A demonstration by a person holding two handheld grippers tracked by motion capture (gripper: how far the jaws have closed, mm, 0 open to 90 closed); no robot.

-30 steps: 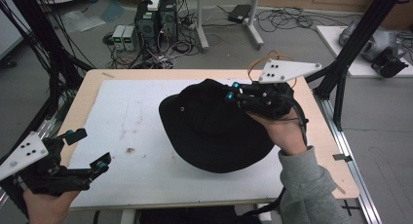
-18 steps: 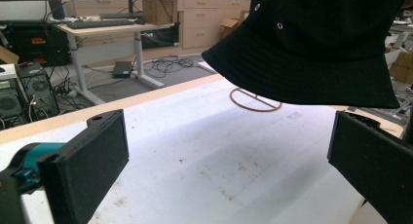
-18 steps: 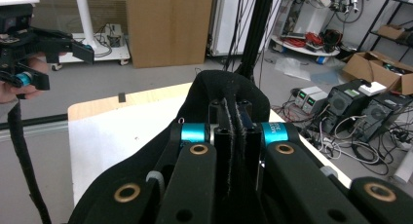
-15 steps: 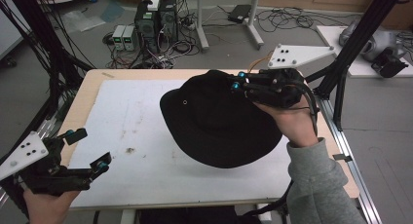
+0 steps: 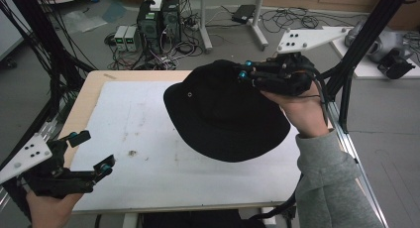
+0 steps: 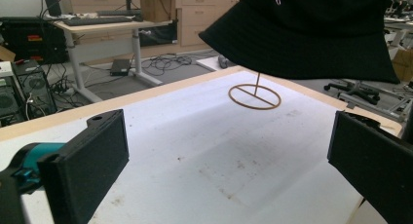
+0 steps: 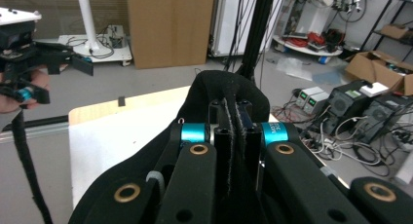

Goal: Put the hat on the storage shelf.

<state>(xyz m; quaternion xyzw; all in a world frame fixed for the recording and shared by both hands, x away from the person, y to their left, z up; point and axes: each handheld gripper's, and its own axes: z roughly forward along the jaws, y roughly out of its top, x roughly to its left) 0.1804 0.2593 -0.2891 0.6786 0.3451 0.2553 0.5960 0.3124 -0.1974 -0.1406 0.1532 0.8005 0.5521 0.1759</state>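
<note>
Since a sec ago the right gripper (image 5: 243,72) has lifted the black fabric bucket hat (image 5: 223,114) off the white mat; hat was lying flat near the table's far right part, now it hangs tilted in the air above that same area, far side raised. Left gripper hasn't shifted.

L to R now: left gripper (image 5: 91,151), black w/ teal accents, sits at the near left corner of the light wooden table (image 5: 89,96), held in a hand at the bottom edge. Its jaws stand spread wide, nothing between them; in the left gripper view the two black pads (image 6: 87,160) frame bare mat. White mat (image 5: 148,148) covers most of the tabletop, w/ a few small dirt specks toward the near left.

Center-right: the hat is clear of the mat, brim drooping toward the near side, small metal eyelet visible on the crown's left. In the left gripper view a thin tan wire ring stand (image 6: 254,96) sits on the mat below the hat, near the far edge.

Right: right gripper's jaws are pressed together on the hat's crown fabric, pinching a fold, seen close up in the right gripper view (image 7: 233,136). Grey-sleeved hand (image 5: 302,109) holds it over the table's far right corner.
</note>
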